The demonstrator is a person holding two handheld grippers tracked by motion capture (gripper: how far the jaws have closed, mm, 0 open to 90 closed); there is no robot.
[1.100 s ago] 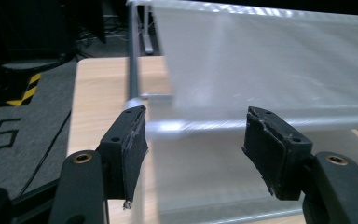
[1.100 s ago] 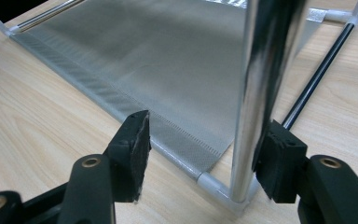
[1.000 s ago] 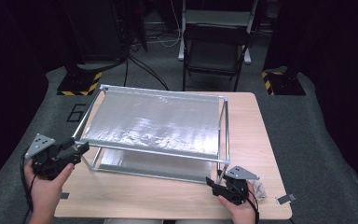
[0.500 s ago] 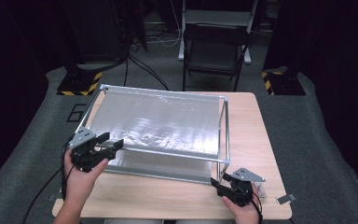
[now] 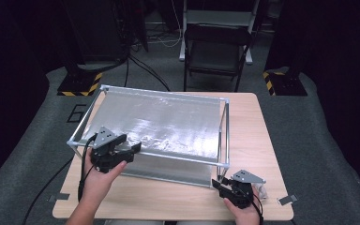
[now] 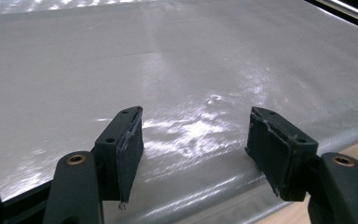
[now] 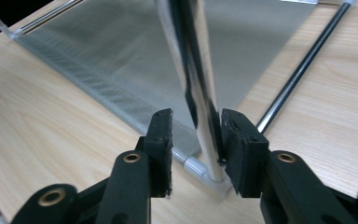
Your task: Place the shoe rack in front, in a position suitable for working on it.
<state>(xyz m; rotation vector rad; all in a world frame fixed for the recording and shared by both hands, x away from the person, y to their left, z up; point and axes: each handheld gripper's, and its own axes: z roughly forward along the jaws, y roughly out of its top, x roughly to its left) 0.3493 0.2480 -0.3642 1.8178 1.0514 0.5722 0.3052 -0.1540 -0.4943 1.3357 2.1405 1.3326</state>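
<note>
Right tool [image 7: 196,149]: its jaws have just been closing, and the upright chrome post [image 7: 193,84] of the metal frame stands between them. The pad on the view's right touches the post; the pad on the view's left stands a little apart from it, so the grip is not complete. The post rises from a white corner joint [image 7: 204,175] resting on the desk [image 7: 56,116]. In the high view this tool [image 5: 234,187] sits at the frame's near right corner, at the foot of the post [image 5: 223,145].

Left tool [image 6: 196,149]: jaws wide apart, having just been opening a little further, with nothing pressed between the pads. They point over the silver sheet [image 6: 168,70] stretched across the top of the frame. In the high view this tool [image 5: 129,150] is at the frame's near left edge, above the front rail [image 5: 178,157].

The frame [image 5: 86,122] stands in the middle of the wooden desk [image 5: 262,136], the silver sheet [image 5: 168,122] covering its top and hanging down the near side. A black folding chair [image 5: 213,51] stands beyond the desk on the grey floor.
</note>
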